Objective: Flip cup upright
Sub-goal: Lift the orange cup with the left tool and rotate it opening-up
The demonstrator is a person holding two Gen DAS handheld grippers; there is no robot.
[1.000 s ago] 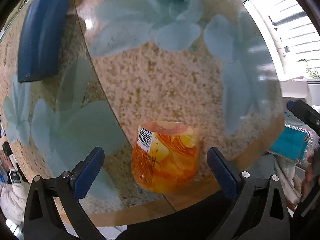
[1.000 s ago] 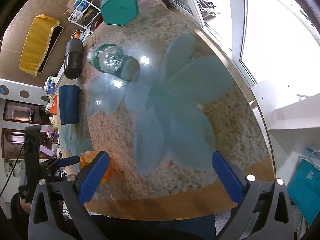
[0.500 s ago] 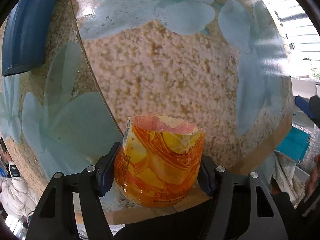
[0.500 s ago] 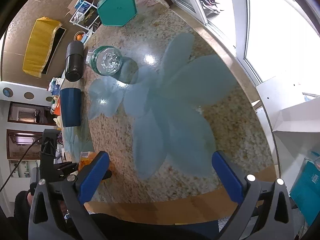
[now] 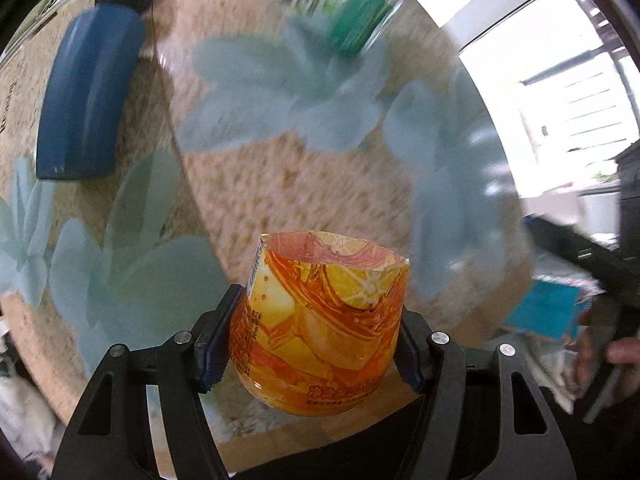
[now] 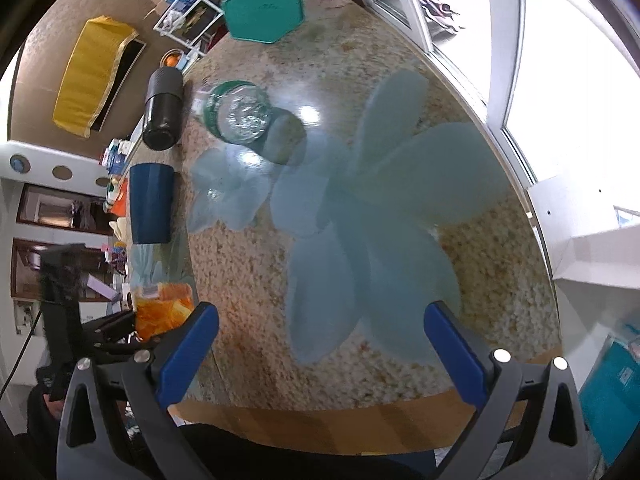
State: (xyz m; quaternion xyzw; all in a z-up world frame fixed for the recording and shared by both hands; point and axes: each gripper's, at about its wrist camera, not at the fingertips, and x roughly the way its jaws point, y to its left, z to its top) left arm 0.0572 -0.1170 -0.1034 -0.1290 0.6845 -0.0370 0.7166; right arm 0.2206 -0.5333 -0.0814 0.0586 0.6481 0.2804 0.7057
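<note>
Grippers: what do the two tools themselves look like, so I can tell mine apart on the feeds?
Both look alike: the left gripper and right gripper have black plastic frames with triangular cut-outs and silver screw heads, and each carries two blue fingers. In the right wrist view, a thin black cable hangs by the left tool's black body.

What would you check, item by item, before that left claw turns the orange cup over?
1. Grip: left gripper is shut on the orange cup, a pad on each side. Ok.
2. Cup off the table: the base seems to hang over the wooden edge, but contact is hidden. Cannot tell.
3. Cup orientation: the ragged open end points away from the camera, rounded base toward it; which end is up is unclear. Cannot tell.
4. Room to swing: the blue cup and the green-labelled bottle stand well apart. Ok.
5. Right gripper open, holding nothing, off to the side. Ok.
6. Left view sharpness: background is motion-blurred. Not ok.
</note>
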